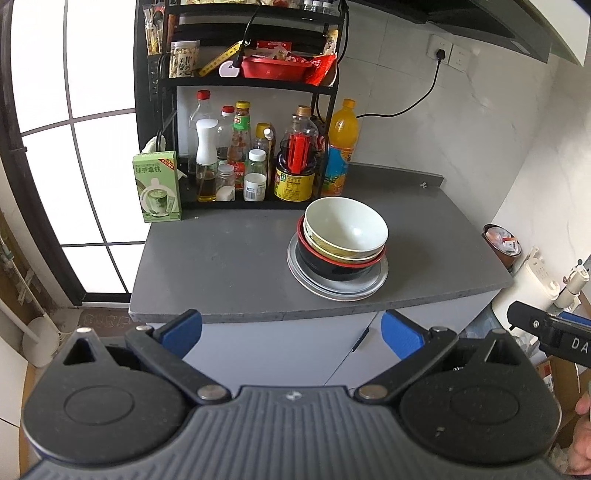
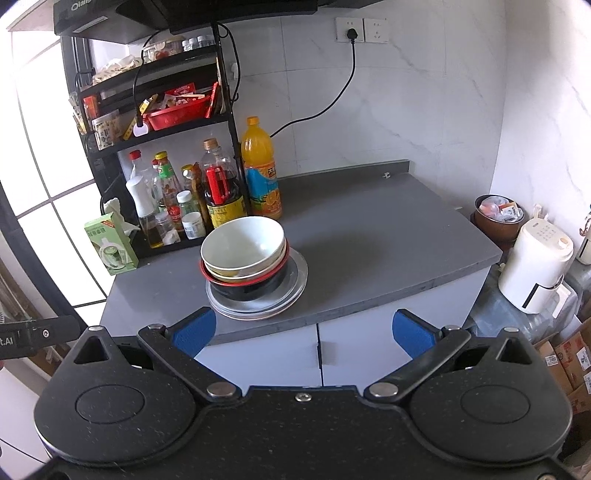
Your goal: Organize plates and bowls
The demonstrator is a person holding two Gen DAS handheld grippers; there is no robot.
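Left gripper [image 1: 291, 334]: blue pads apart, holding nothing.
Right gripper [image 2: 304, 332]: likewise apart.
Right view only: white kettle [image 2: 535, 271] beside the countertop's [image 2: 388, 251] right edge.
Writing: "Qian…" on hood [image 2: 92, 14].

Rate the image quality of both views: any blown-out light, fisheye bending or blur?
Left wrist view: the window is blown out white and its bars bow from fisheye distortion; the bowl stack is sharp. Right wrist view: the window again overexposes, the counter edge curves, and a soft glare spot sits inside the top bowl.
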